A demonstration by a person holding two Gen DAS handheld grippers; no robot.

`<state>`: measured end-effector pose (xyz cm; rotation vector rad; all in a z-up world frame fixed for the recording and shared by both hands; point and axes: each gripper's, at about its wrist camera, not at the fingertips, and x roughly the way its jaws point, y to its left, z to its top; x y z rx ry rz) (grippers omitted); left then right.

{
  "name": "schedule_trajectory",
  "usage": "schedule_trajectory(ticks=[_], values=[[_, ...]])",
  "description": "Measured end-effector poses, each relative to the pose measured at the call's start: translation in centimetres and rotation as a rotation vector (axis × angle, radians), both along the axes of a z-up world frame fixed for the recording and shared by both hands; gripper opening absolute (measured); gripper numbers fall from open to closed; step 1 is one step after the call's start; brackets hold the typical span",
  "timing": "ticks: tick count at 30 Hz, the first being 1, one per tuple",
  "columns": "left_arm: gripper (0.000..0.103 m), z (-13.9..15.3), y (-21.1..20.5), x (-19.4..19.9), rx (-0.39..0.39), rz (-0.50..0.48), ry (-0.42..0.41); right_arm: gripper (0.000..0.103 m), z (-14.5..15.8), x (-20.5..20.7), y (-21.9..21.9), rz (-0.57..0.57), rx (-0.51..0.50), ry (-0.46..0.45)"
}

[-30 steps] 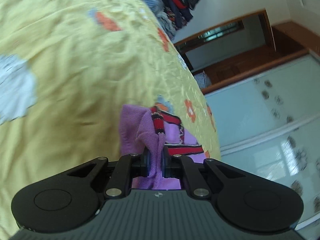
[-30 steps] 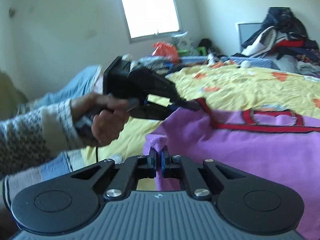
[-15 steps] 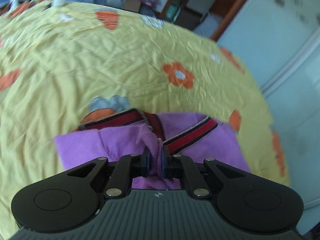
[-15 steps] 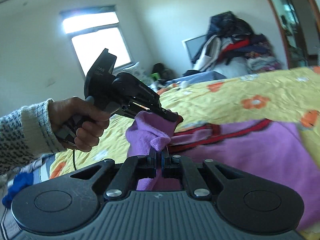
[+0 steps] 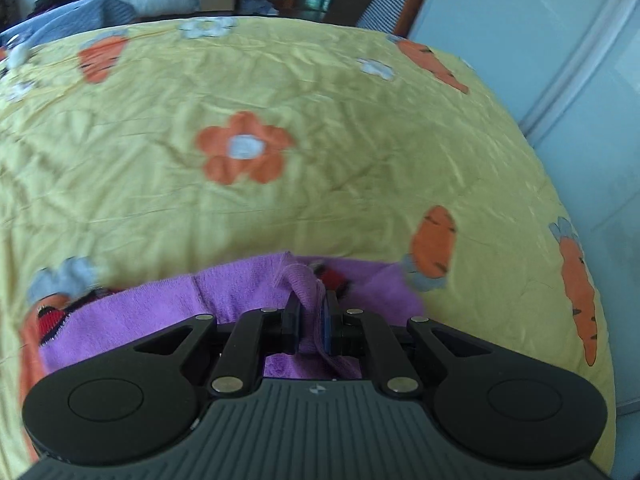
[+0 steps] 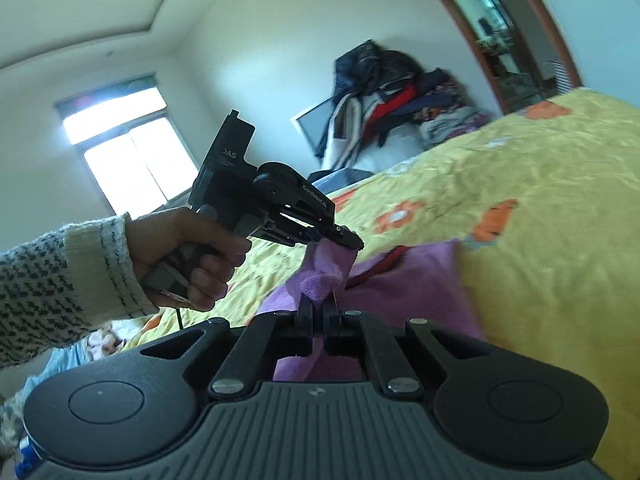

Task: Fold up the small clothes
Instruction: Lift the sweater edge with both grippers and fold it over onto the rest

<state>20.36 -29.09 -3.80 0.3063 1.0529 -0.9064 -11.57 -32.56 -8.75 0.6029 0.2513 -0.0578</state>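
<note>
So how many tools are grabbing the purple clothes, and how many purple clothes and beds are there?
Tools: 2, the left tool and the right tool, both shut on cloth
Purple garment: 1
Bed with yellow flowered sheet: 1
Total: 4

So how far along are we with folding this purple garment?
Early. Done: both tools have a grip. The left tool and the right tool are each shut on a bunched edge of the purple garment, lifted above the yellow bedsheet. In hand: carrying that edge over. Left: laying it flat and any further folds; no neat fold is visible.
</note>
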Motion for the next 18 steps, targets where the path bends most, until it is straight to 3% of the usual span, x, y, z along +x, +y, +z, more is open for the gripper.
schedule_trajectory(ticks=[12,15,17,18], values=[[0.011,-2.9,-6.1,-3.7,0.082,-0.057,-0.062,0.004,-3.5,-3.1,-2.4,-0.087,0.064,0.095],[0.019,-3.4,-7.0,-4.3,0.109,-0.082,-0.093,0.006,-4.3,-3.1,-2.6,-0.081,0.092,0.175],[0.034,-3.1,-7.2,-4.5,0.113,-0.082,-0.1,0.023,-4.0,-2.9,-2.2,-0.071,0.057,0.247],[0.035,-2.6,-7.0,-4.4,0.093,-0.079,-0.093,0.044,-3.4,-3.2,-1.7,-0.057,0.02,0.251]])
